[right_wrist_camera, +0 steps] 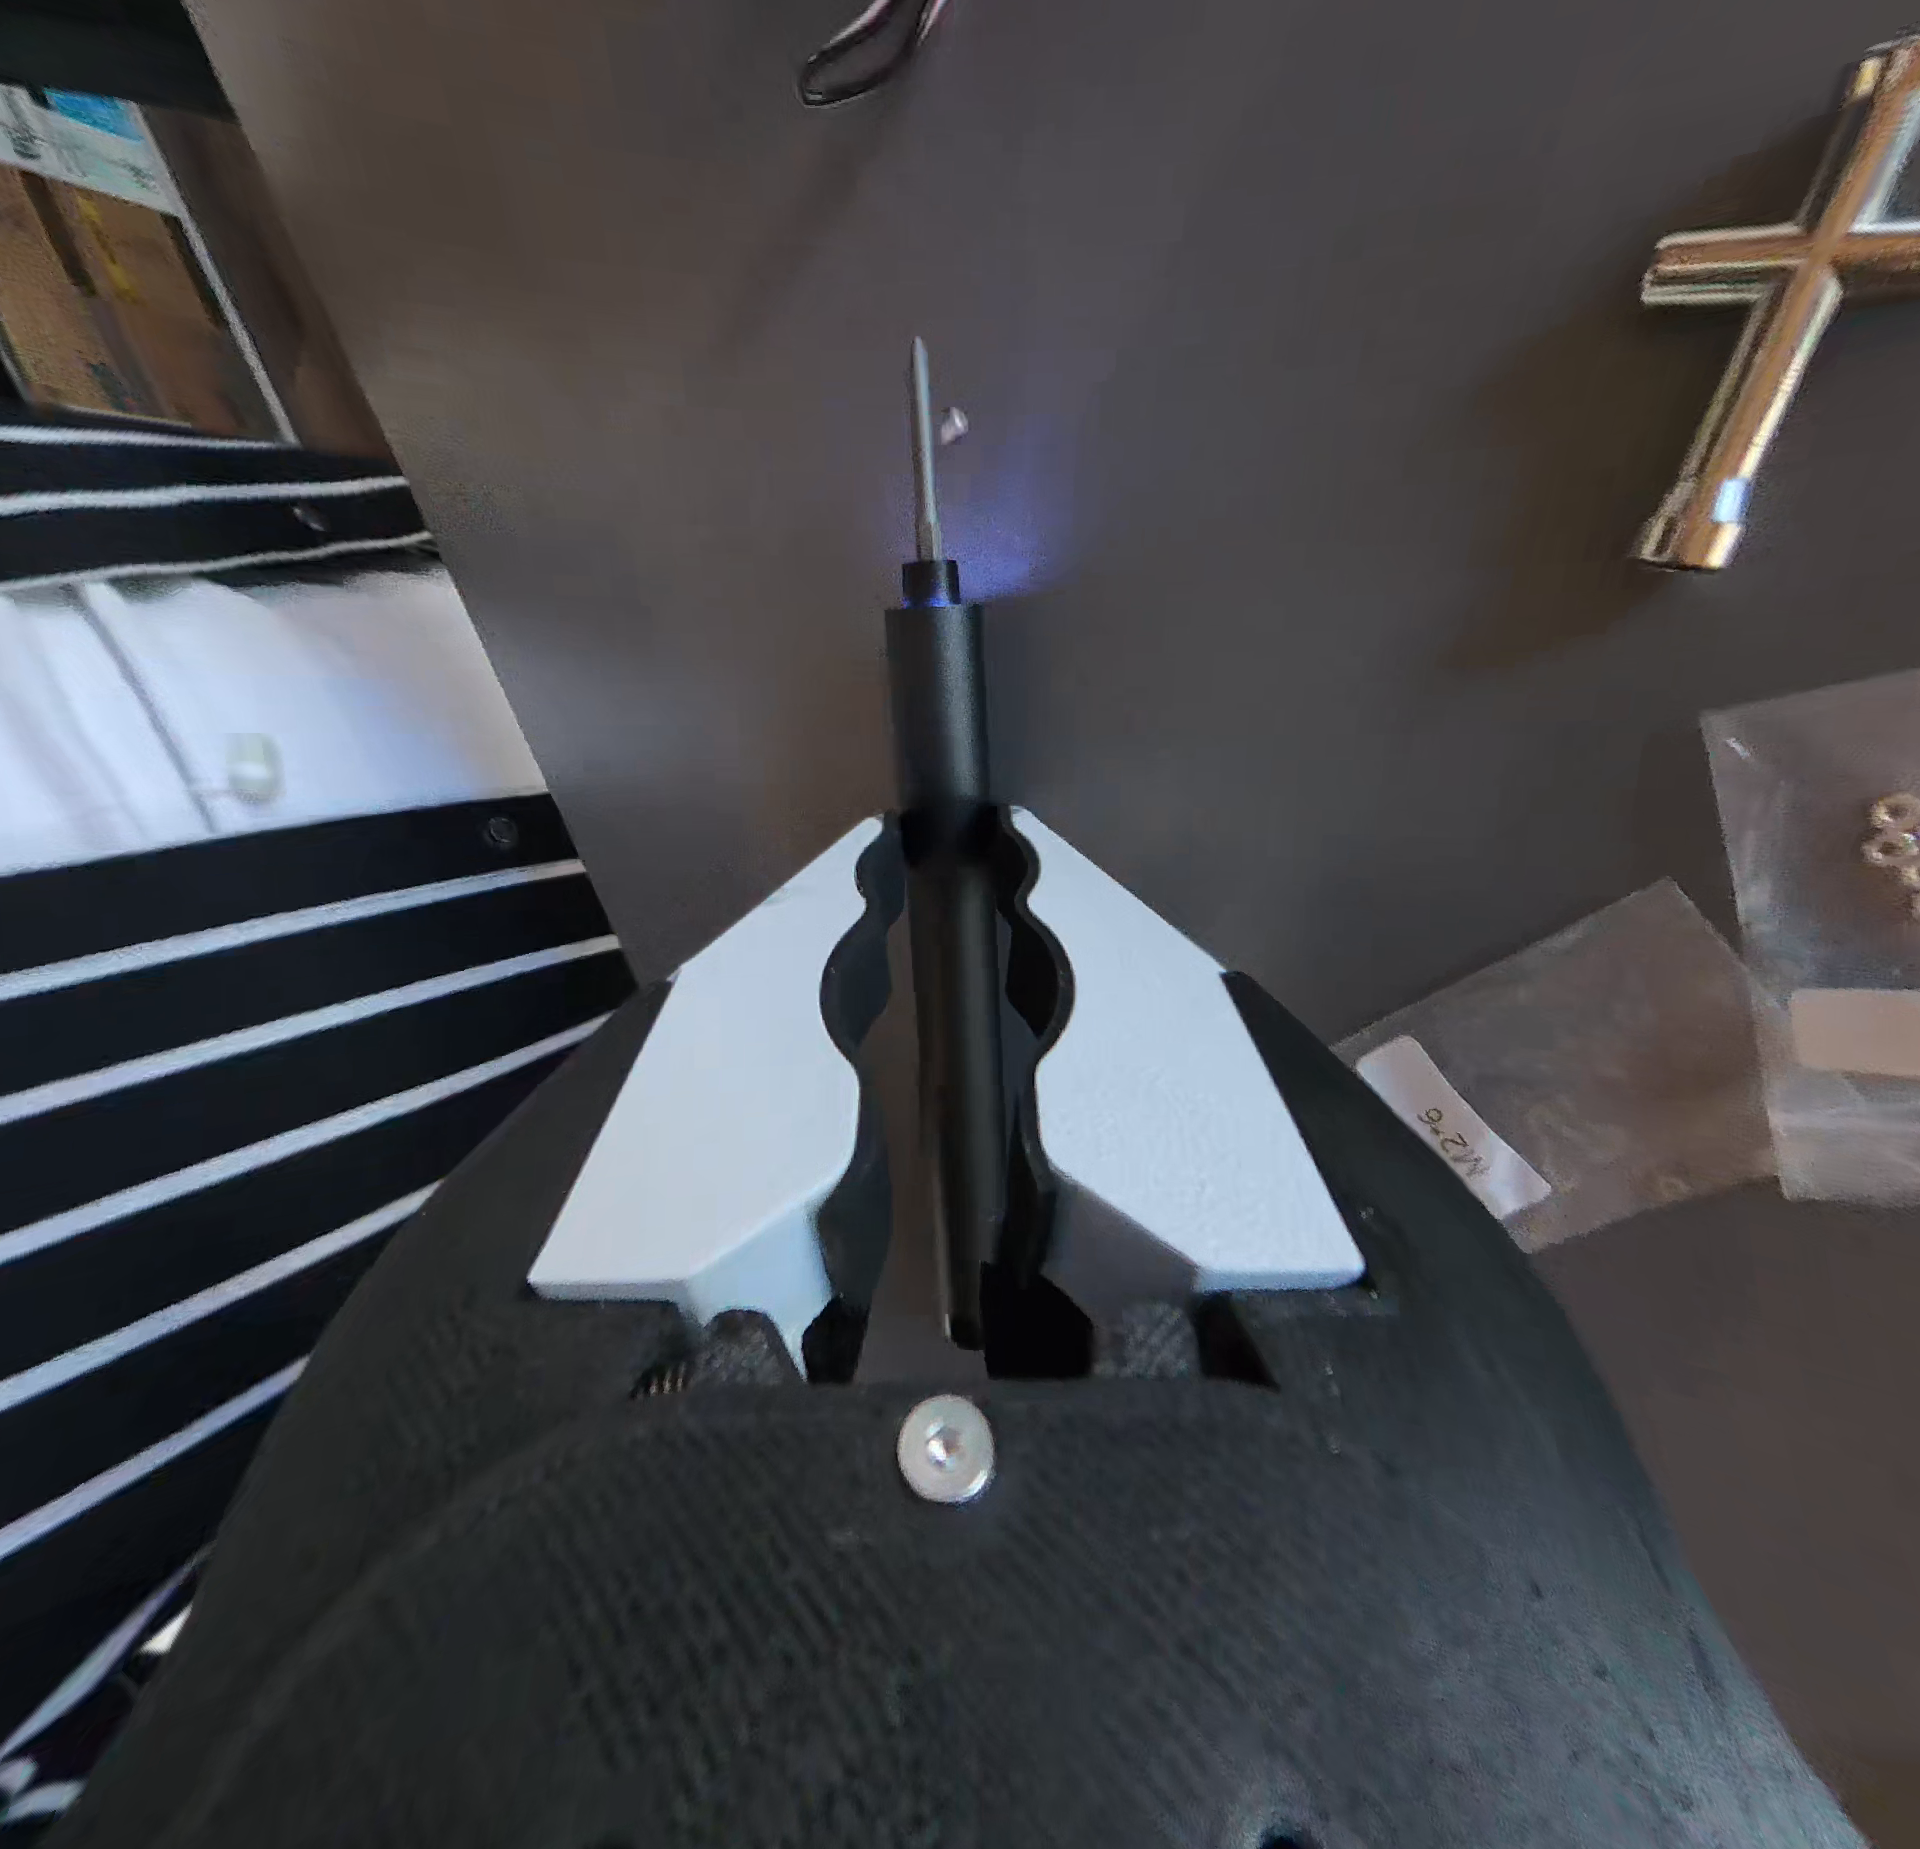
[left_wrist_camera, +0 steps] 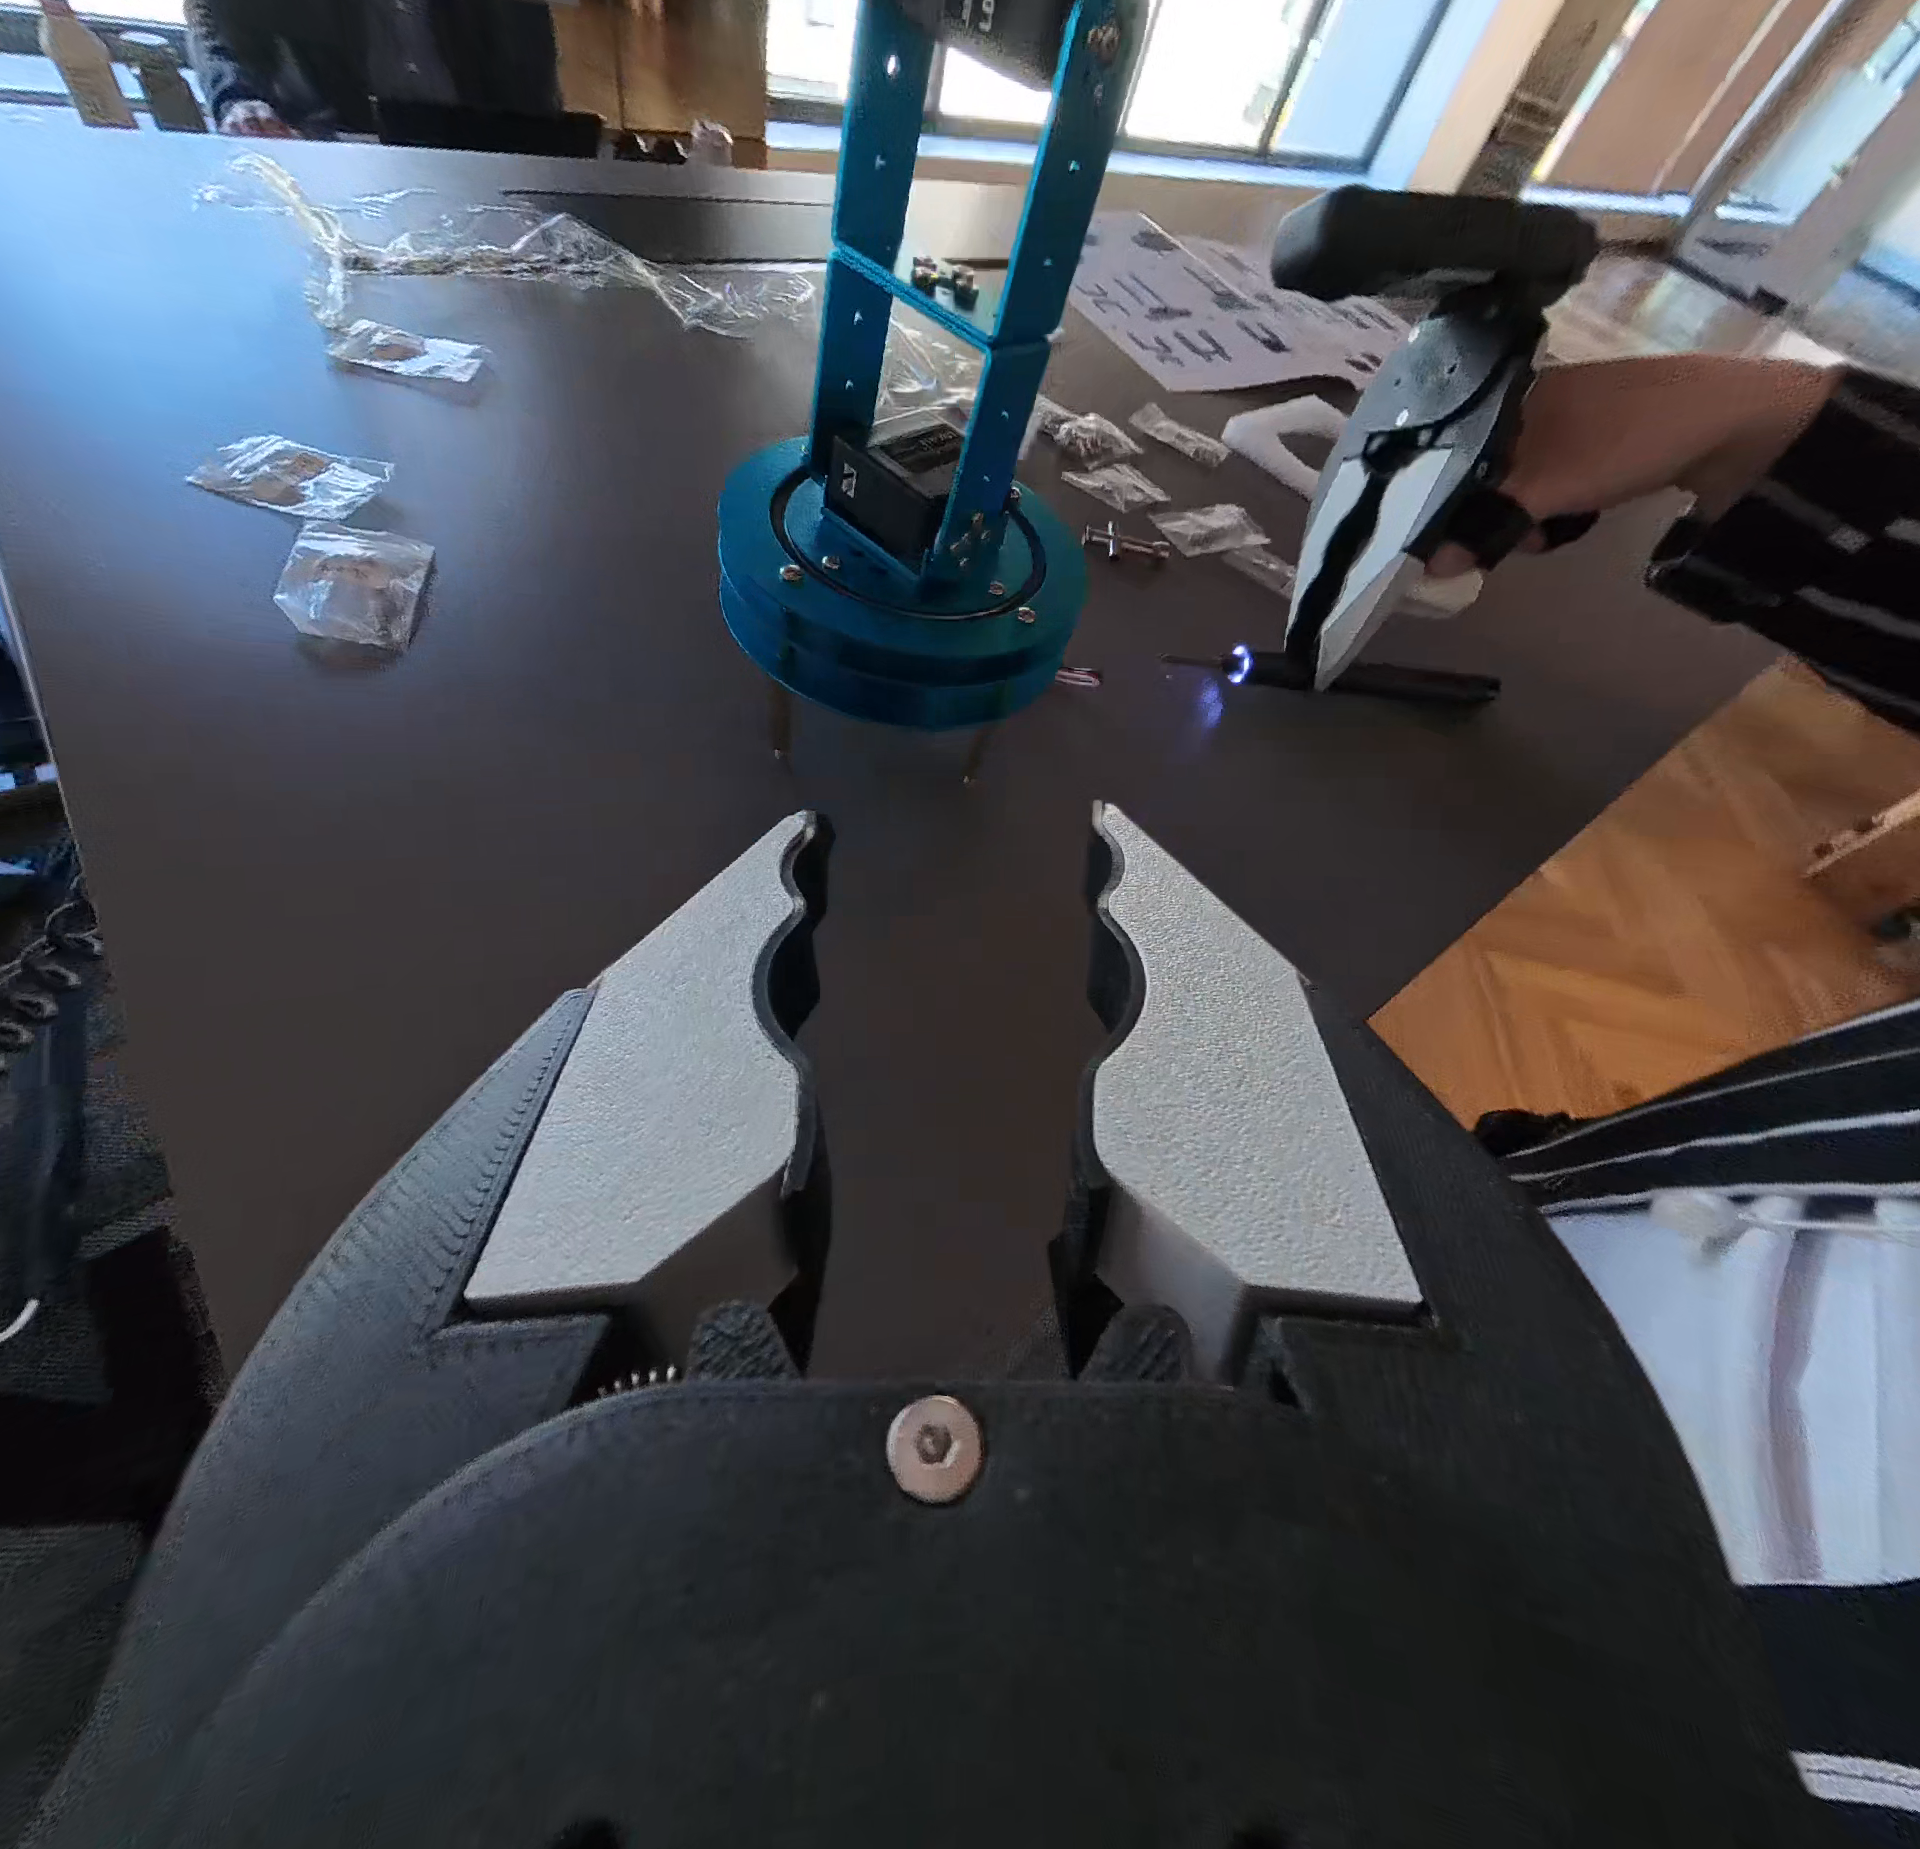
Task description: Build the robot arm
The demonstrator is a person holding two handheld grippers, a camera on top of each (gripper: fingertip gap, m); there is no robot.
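Left gripper: the left gripper (left_wrist_camera: 954, 823) hangs over the dark table (left_wrist_camera: 468, 812) with its jaws spread wide, nothing between them.
Nearest thing ahead: a blue robot arm kit (left_wrist_camera: 902, 594) stands just beyond the fingertips, its round base raised on thin metal legs, 2 blue uprights rising from it with a black servo (left_wrist_camera: 894, 490) between them.
Right gripper: the right gripper (right_wrist_camera: 943, 828) is clamped on a black electric screwdriver (right_wrist_camera: 935, 719), which lies along the table to the right of the blue base; its tip glows blue-white.
Bit and screw: the thin bit (right_wrist_camera: 921, 449) points away from the gripper, and a tiny screw (right_wrist_camera: 952, 424) lies just beside it.
Right side: a chrome cross wrench (right_wrist_camera: 1787, 313) and clear small-parts bags (right_wrist_camera: 1600, 1061) lie near the screwdriver.
Left side: 3 clear packets (left_wrist_camera: 353, 584) lie well apart from the base.
Far: crumpled clear wrap (left_wrist_camera: 499, 241), a printed sheet (left_wrist_camera: 1226, 313) and white foam (left_wrist_camera: 1278, 438).
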